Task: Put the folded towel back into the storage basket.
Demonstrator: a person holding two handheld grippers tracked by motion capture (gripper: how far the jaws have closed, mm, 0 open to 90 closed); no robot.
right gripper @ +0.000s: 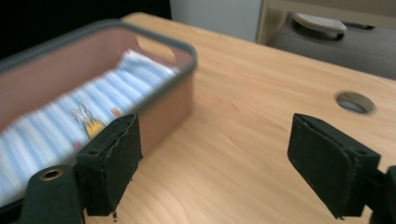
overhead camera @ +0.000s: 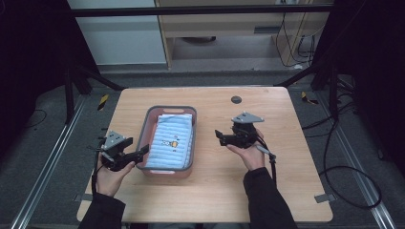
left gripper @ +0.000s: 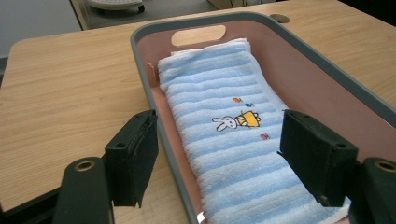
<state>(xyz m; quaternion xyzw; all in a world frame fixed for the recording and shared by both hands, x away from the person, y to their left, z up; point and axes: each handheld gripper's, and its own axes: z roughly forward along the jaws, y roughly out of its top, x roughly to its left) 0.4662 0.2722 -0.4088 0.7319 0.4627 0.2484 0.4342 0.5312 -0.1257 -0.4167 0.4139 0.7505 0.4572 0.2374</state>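
The left gripper (overhead camera: 136, 151) sits at the left side of the table (overhead camera: 286, 191), right against the near-left corner of the basket (overhead camera: 143, 130), held in a hand (overhead camera: 109, 176) that comes in from the near edge. Its jaws stand wide apart with nothing pinched between them; in the left gripper view one jaw hangs over the bare wood outside the basket wall and the other over the near end of the towel (left gripper: 224, 140), so the basket rim runs up between the two. The right gripper (overhead camera: 220, 137) is held over open wood well to the right of the basket, pointing left toward it, its jaws also spread wide and empty, with only tabletop between them in the right gripper view. The towel (overhead camera: 172, 140) is blue with pale stripes and a small rabbit picture stitched on it; it lies folded flat inside the basket, running lengthwise from the far wall to the near one. The basket, grey-rimmed and pink inside, with a handle slot in its far wall, stands slightly left of the table's middle. A small round hole (overhead camera: 236, 99) is set in the wood near the far edge.
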